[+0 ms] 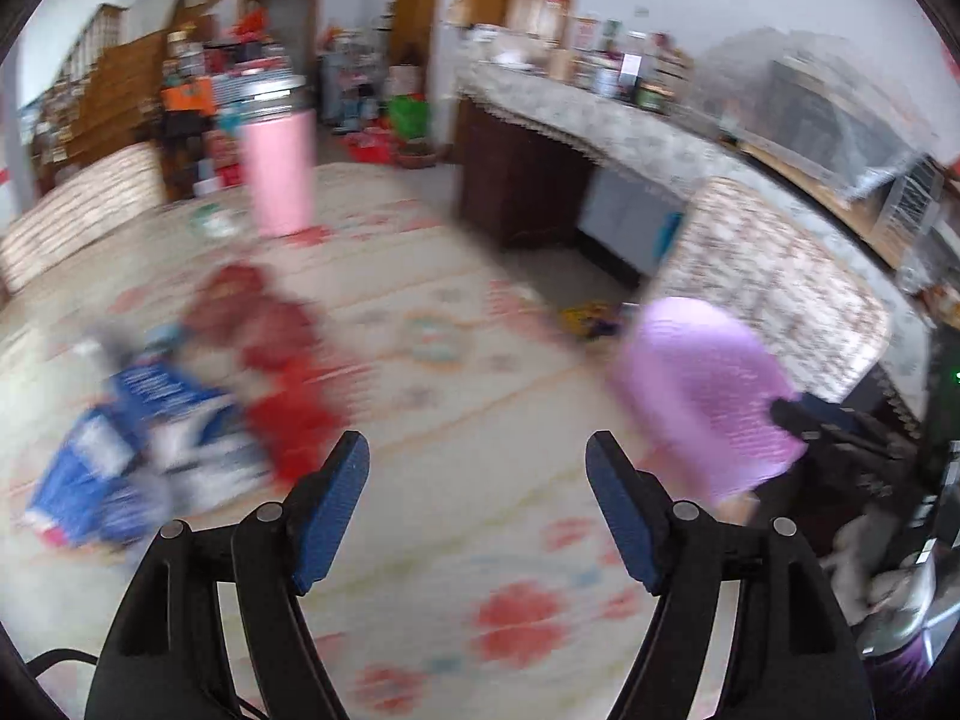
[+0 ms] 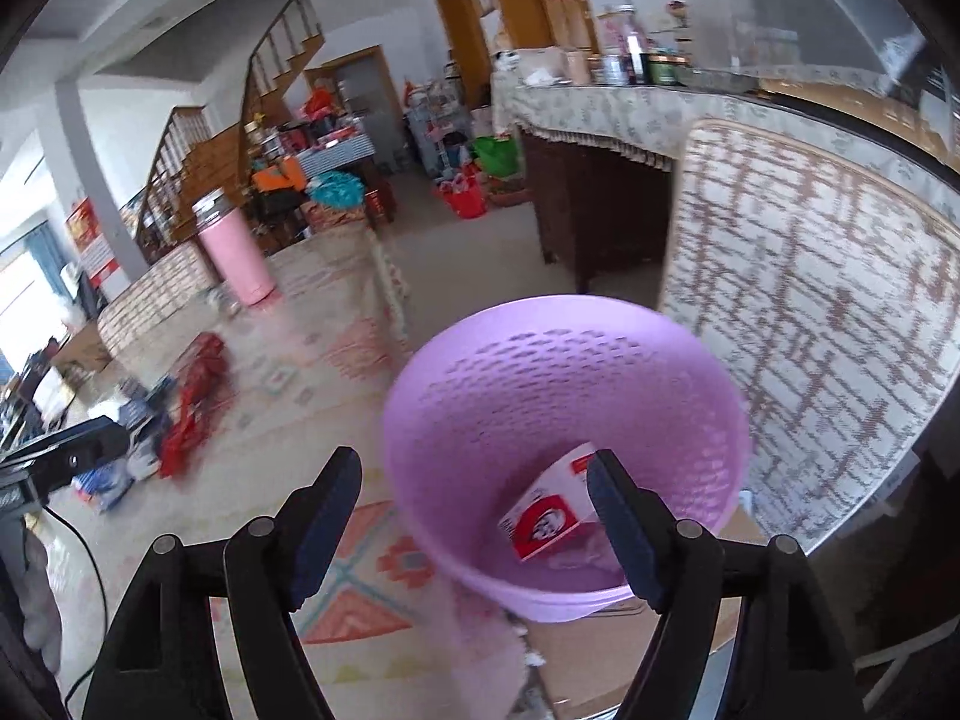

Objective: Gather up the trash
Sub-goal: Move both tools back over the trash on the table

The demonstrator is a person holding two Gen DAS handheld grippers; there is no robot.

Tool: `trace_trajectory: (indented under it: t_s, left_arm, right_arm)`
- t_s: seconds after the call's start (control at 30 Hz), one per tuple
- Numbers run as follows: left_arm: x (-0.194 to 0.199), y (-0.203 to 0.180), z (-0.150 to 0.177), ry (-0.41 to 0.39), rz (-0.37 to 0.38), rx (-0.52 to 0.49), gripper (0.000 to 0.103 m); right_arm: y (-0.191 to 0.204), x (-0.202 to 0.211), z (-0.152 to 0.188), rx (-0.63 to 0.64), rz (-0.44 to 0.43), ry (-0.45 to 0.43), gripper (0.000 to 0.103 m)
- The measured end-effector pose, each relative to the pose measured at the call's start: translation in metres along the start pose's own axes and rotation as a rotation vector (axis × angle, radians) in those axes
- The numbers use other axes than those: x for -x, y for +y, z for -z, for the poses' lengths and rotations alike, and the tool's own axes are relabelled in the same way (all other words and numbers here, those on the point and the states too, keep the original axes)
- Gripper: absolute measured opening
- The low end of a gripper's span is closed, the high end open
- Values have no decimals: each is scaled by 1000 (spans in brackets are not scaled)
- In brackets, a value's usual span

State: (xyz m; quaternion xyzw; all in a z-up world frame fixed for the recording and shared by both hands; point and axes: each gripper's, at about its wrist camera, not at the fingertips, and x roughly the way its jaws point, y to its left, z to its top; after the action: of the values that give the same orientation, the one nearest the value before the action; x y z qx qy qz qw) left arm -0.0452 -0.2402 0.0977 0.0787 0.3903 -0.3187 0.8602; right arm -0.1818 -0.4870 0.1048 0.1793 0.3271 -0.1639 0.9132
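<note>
Your right gripper (image 2: pixel 471 492) stands released and empty above the purple bin (image 2: pixel 564 420), where one red-and-white carton (image 2: pixel 546 522) already lies. Your left gripper (image 1: pixel 477 474) is spread too, nothing between its pads. Remaining trash sits at ten o'clock on the table (image 1: pixel 456 516): one blue-and-white packet (image 1: pixel 144 438) and one red wrapper (image 1: pixel 270 360), both likely light, crinkly and slippery. Pinch a raised fold.

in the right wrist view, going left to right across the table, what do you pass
blue and white packaging → red wrapper → purple bin, with a red and white box inside it
</note>
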Motion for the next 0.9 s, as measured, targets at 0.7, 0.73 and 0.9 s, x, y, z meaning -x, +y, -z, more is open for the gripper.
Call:
trace_trajectory:
  t_s: [0.7,0.73,0.9]
  left_arm:
    - [-15,249,25,181,-95,153,74]
    - [-20,247,26,191,-79,151,74]
    - [-19,225,28,188,-55,108,50]
  right_arm:
    - [171,-43,28,220,-108,125,83]
    - [178,-45,29,234,-111,131,83]
    - [196,-55,34,253,-131,164,83]
